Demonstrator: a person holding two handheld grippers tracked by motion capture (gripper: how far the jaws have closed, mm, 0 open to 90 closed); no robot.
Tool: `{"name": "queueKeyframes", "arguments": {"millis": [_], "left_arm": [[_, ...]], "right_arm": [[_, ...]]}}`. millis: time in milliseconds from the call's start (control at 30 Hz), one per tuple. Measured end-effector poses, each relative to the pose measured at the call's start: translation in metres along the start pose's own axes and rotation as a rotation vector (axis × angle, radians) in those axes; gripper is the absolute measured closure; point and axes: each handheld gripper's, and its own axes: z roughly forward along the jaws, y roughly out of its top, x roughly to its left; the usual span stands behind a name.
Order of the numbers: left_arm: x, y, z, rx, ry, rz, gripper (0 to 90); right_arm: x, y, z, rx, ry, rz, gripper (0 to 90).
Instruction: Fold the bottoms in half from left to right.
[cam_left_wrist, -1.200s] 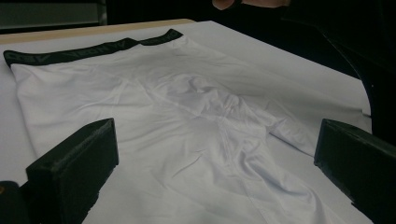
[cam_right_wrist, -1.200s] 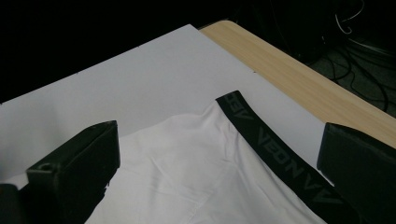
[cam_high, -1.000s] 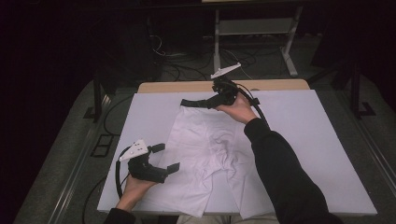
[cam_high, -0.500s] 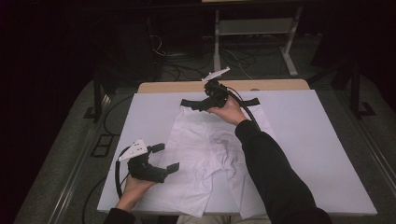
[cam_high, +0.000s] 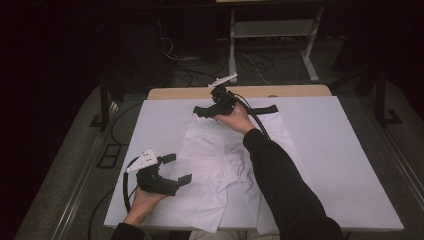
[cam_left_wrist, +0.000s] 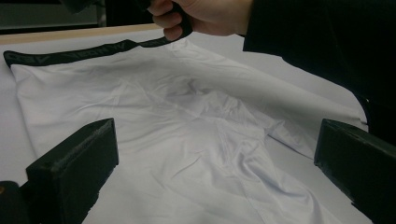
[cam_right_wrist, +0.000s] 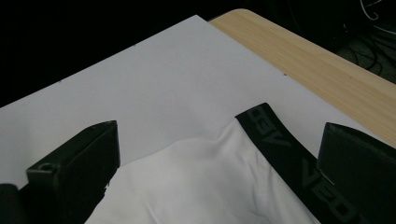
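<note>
1. Dim workshop clutter of cables and stands framed a white-covered surface (cam_high: 345, 150) on which a pair of white shorts (cam_high: 220, 165) with a black waistband (cam_high: 260, 109) lay spread.

2. At the far edge, the right tongs (cam_high: 202, 111) were released, jaws wide apart and gripping nothing; in the right gripper view the waistband (cam_right_wrist: 299, 158) ran between them, close under the jaws, though contact could not be judged.

3. Near the front left corner, the left tongs (cam_high: 176, 169) also stood wide open and empty, hovering at the left hem of the shorts; in the left gripper view the rumpled cloth (cam_left_wrist: 187, 140) stretched away from its jaws toward the waistband (cam_left_wrist: 70, 52).

4. The garment's long axis ran from the person's side away to the far edge, waistband farthest off and lying crosswise; the legs pointed back toward the person.

5. The right hand (cam_high: 235, 120) was clearly the nearer to the waistband, whose left end lay just ahead of its jaws; the left hand (cam_high: 145, 200) was the nearer to the hem.

6. Judged from this, closing on the waistband's left corner looked like the move in hand, with the hem left for the other arm.
</note>
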Motion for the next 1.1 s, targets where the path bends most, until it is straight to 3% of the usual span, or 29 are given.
{"name": "queueKeyframes", "arguments": {"millis": [533,733,833,1100], "left_arm": [[0.0,0.0,0.0,0.0,-0.003,0.001,0.0],[0.0,0.0,-0.001,-0.003,-0.006,0.0,0.0],[0.0,0.0,-0.001,-0.005,-0.01,0.002,0.0],[0.0,0.0,-0.001,-0.008,-0.013,0.004,0.0]], "right_arm": [[-0.003,0.003,0.034,0.025,-0.02,0.005,0.0],[-0.008,0.005,0.048,0.03,-0.039,0.028,0.0],[-0.009,0.005,0.054,0.024,-0.016,0.04,5.3],[-0.015,0.002,0.073,0.03,-0.04,0.057,7.5]]}}
